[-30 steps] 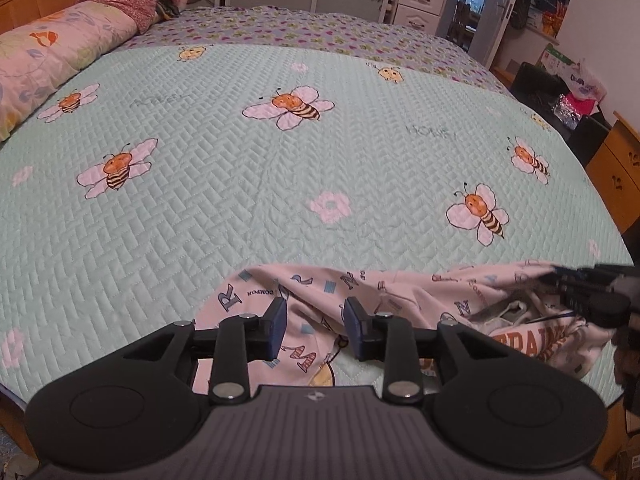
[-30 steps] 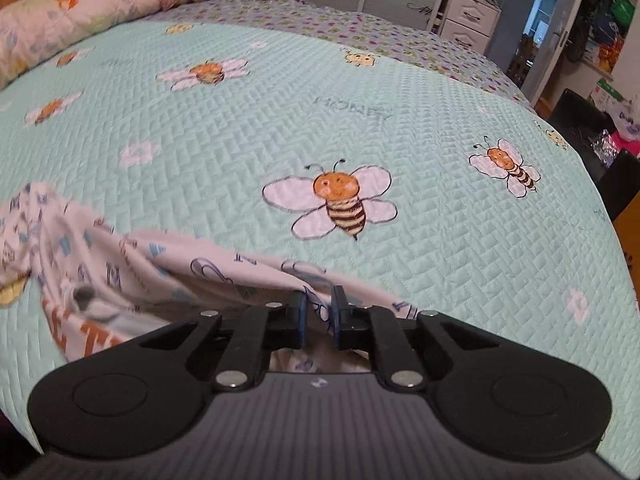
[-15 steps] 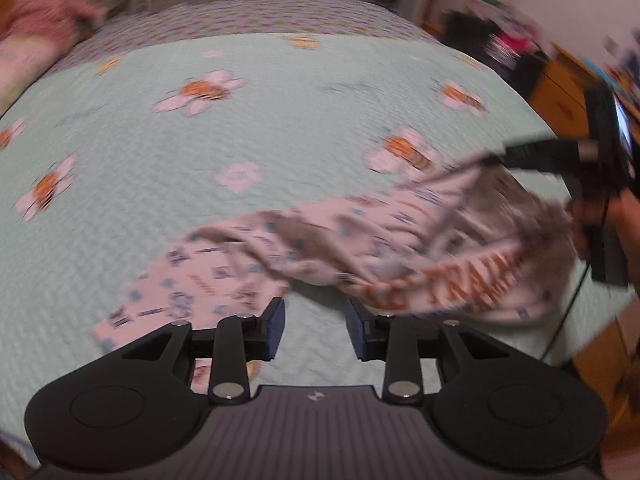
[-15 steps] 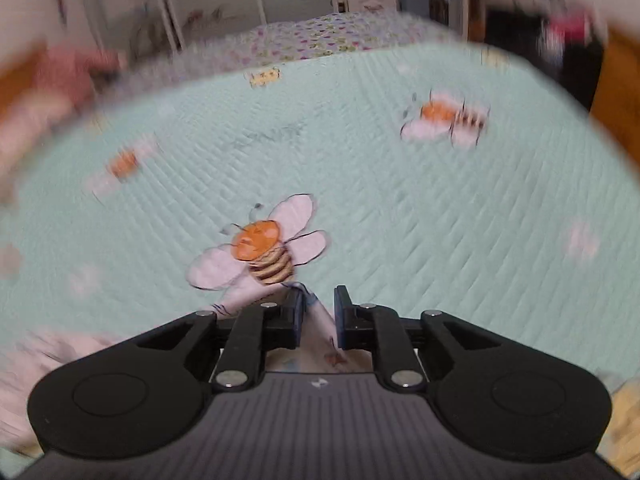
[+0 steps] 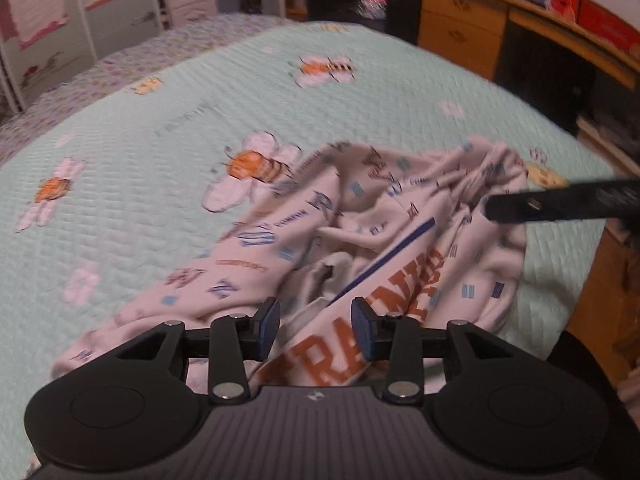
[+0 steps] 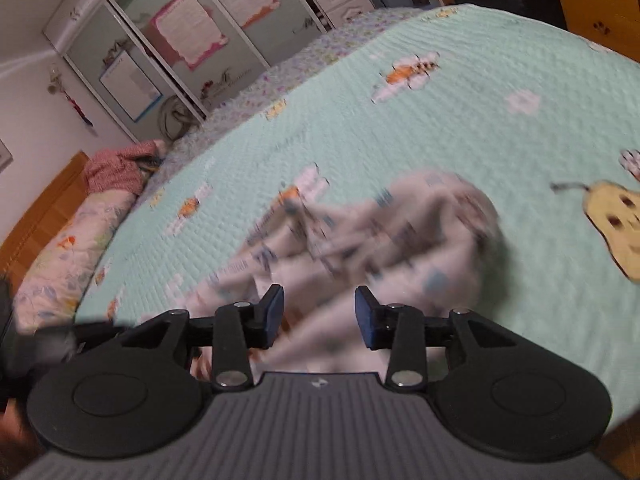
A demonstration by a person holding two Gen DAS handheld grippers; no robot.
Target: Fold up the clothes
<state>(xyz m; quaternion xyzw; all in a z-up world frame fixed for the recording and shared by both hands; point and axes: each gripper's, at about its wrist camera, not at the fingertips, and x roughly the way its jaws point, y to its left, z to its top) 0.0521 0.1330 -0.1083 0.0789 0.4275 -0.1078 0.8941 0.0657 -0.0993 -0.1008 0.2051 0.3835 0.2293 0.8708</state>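
your left gripper [image 5: 316, 330] hangs low over the near edge of the bed, its blue pads [image 5: 269, 322] spread wide with nothing between them. just beyond and partly under them lies the shirt [image 5: 360, 236], a crumpled pink garment printed with small blue marks and big orange letters, resting in a loose heap on the mint-green quilt [image 5: 168, 112]. one part trails toward the left near corner of the bed, and the bunched part sits toward the right edge, partly covering a bee picture [image 5: 252, 172] on the quilt. a thin dark blue stripe runs across the folds near the orange letters.

from the right side of the left wrist view, a black finger of your right gripper [image 5: 560, 202] reaches in over the bunched cloth; you cannot tell from there whether it touches.

in the right wrist view, your right gripper [image 6: 319, 316] is also spread open and holds nothing. the shirt [image 6: 372, 248] lies blurred on the quilt [image 6: 460, 132] right ahead of its pads [image 6: 366, 318]. a pillow [image 6: 68, 256] and a wooden headboard [image 6: 44, 204] sit at the far left, with a wardrobe [image 6: 180, 40] behind the bed.
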